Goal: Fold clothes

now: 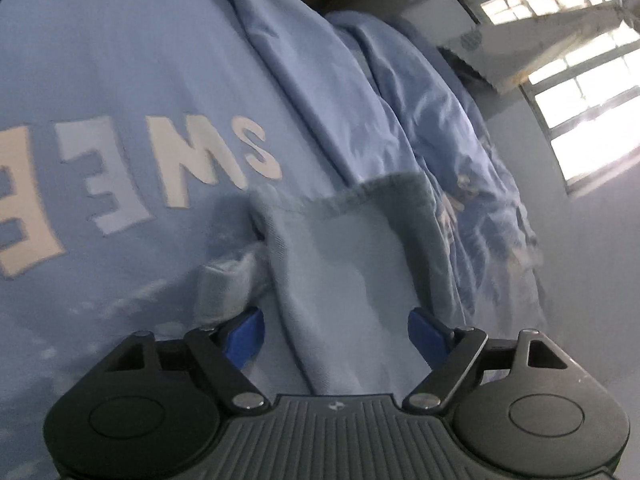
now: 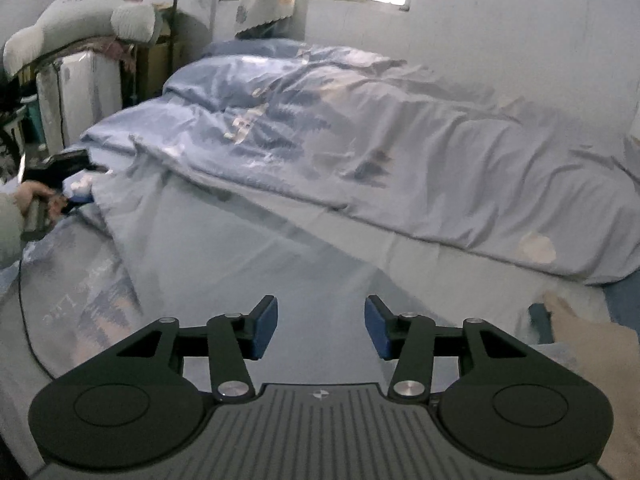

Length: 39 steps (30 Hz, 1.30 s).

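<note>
Only left claw (image 1: 336,334) view shows lettering (image 1: 160,168).

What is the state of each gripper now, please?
Left gripper: open, a fold of the light blue sweatshirt with white letters lies between its pads, unpinched.
Right gripper: open, holding nothing.

Dim, bluish daylight from blown-out windows (image 1: 576,120) — soft motion blur, fisheye bending at the edges.
</note>
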{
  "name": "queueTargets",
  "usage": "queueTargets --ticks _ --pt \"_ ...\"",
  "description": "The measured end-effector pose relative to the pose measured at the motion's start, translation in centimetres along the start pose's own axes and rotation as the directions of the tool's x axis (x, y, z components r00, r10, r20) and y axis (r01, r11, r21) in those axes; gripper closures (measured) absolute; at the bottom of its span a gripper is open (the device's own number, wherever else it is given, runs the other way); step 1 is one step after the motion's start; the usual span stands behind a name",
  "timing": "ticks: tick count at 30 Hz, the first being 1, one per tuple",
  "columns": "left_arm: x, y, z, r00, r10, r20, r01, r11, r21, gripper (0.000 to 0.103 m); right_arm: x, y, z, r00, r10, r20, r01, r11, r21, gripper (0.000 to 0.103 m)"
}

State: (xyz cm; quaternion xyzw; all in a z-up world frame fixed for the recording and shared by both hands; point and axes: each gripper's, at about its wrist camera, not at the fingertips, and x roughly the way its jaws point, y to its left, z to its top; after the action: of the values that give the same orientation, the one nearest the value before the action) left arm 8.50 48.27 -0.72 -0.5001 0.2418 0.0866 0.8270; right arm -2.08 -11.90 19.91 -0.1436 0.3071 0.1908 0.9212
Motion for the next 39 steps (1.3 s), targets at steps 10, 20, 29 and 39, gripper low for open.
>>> queueTargets --ticks 10,20,29,39 --pt "-7.0 -2.6 -0.2 0.974 -0.199 0.105 0.198 0.98 0.025 0.102 -2.9 -1.1 -1.8 0.998 -0.06 -0.036 0.059 0.998 -0.035 0.054" --pt "-6.7 3.2 -2.2 0.997 0.004 0.076 0.002 0.997 -0.077 0.077 -8.7 -5.5 -3.9 0.981 -0.191 -0.036 0.193 0.979 0.062 0.054" --pt "-8.6 4.2 -1.9 0.991 -0.007 0.13 0.016 0.998 -0.065 0.036 -10.9 -6.7 -5.3 0.975 -0.217 -0.049 0.221 0.969 0.113 0.054" --pt "-3.3 2.7 0.6 0.988 0.05 0.149 -0.056 0.998 0.035 0.061 -11.2 -6.3 -5.2 0.969 -0.236 -0.075 0.243 0.964 0.111 0.054"
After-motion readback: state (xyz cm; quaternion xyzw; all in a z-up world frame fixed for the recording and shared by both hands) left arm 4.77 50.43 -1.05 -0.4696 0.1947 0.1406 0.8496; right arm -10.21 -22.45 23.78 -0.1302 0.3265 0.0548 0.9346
